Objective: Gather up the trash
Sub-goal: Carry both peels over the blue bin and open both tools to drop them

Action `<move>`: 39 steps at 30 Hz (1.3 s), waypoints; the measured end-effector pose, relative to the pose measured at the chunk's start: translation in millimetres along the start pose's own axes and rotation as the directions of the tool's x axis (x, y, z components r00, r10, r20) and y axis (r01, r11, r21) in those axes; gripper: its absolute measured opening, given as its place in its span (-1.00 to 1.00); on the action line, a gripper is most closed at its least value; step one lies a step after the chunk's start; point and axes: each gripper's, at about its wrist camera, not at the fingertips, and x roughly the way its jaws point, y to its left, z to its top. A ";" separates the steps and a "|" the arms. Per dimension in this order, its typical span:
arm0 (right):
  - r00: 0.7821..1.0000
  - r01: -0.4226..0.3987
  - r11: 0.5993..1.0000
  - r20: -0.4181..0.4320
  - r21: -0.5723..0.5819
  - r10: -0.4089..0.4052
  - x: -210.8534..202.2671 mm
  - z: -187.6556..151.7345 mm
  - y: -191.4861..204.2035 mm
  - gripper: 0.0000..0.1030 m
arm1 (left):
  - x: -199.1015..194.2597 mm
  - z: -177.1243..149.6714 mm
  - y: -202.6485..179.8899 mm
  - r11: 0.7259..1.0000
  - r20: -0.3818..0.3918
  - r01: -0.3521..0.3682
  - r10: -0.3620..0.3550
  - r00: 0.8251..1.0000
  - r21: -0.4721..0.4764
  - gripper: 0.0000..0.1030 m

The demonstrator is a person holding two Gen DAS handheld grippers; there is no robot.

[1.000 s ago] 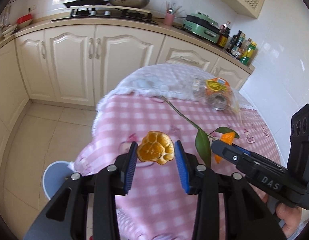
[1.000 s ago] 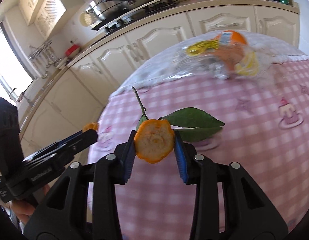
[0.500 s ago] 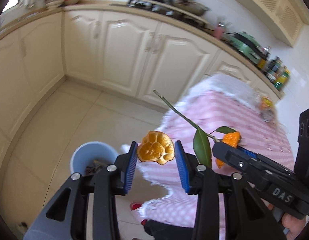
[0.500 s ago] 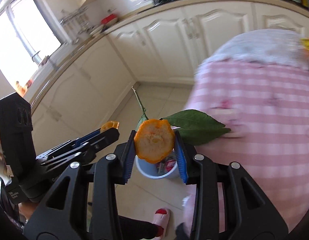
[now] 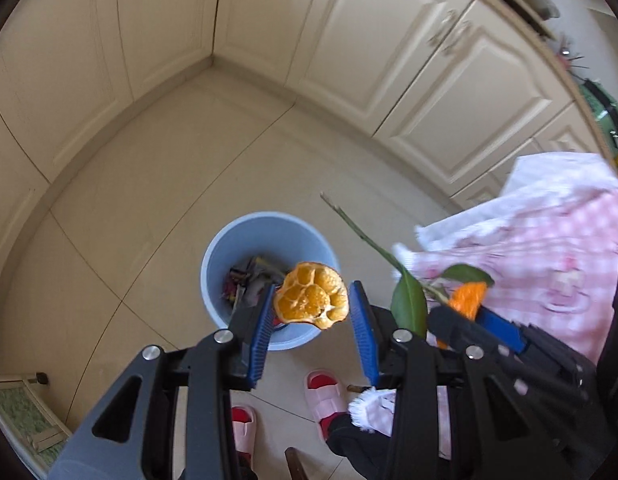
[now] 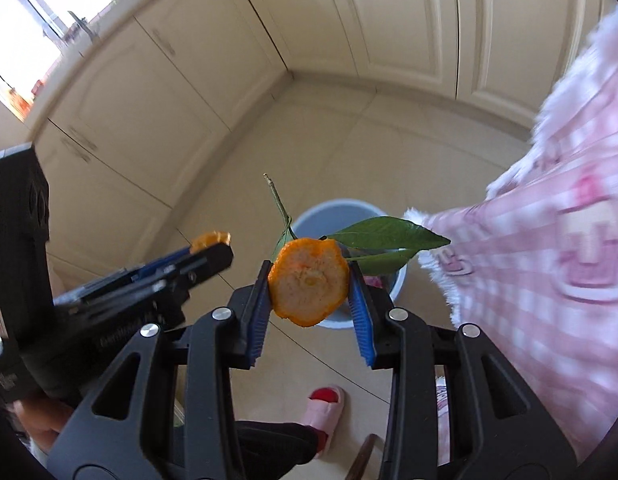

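Observation:
My left gripper (image 5: 311,314) is shut on a dried orange peel (image 5: 312,299) and holds it above the near rim of a blue trash bin (image 5: 229,240) on the floor. The bin holds dark scraps. My right gripper (image 6: 309,294) is shut on an orange peel with a stem and green leaves (image 6: 308,280), also above the bin (image 6: 337,210). In the left wrist view the right gripper (image 5: 475,322) shows at right with its peel and leaves (image 5: 409,304). In the right wrist view the left gripper (image 6: 207,254) is at left.
Cream cabinets (image 5: 389,52) line the walls around a beige tiled floor (image 5: 149,184). A table with a pink checked cloth (image 5: 549,248) stands right of the bin. The person's feet in pink slippers (image 5: 323,398) are just below the bin.
Both grippers swung left and down from the table to above the blue bin, each still holding its peel. The view now looks down at the floor.

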 end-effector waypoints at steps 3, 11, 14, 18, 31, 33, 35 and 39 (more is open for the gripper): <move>0.999 0.020 1.000 -0.034 0.012 -0.020 25.3 4.3 -6.0 -0.30 | 20.3 7.1 8.1 1.000 -0.019 0.006 -0.007 1.000 -0.028 -0.28; 0.997 0.036 0.999 -0.062 0.034 -0.034 54.7 10.7 -13.8 -0.30 | 43.5 27.6 18.5 0.999 -0.004 -0.014 0.013 1.000 -0.053 0.11; 0.997 0.038 0.999 -0.071 0.033 -0.035 60.0 12.0 -11.3 -0.30 | 46.2 27.3 23.7 0.998 -0.012 -0.022 0.021 1.000 -0.063 0.11; 0.996 0.034 0.999 -0.086 0.032 -0.031 68.8 12.0 -10.3 -0.30 | 48.2 20.2 33.4 0.996 -0.029 -0.035 0.032 0.999 -0.082 0.11; 0.997 0.037 0.999 -0.068 0.001 -0.037 78.5 24.3 -2.4 -0.27 | 35.4 8.4 51.7 0.992 -0.019 -0.036 0.034 0.999 -0.119 0.11; 0.998 0.037 0.999 -0.051 -0.004 -0.038 76.5 29.5 3.0 -0.24 | 30.5 8.8 52.6 0.992 -0.012 -0.037 0.035 0.999 -0.119 0.11; 0.999 0.040 0.999 -0.028 -0.013 -0.040 73.4 35.4 8.2 -0.21 | 23.0 9.2 53.2 0.992 0.001 -0.031 0.031 1.000 -0.118 0.11; 0.998 0.059 0.998 0.016 -0.032 -0.059 63.5 41.6 17.4 0.04 | 6.6 9.8 54.6 0.993 0.022 -0.034 0.036 0.999 -0.109 0.11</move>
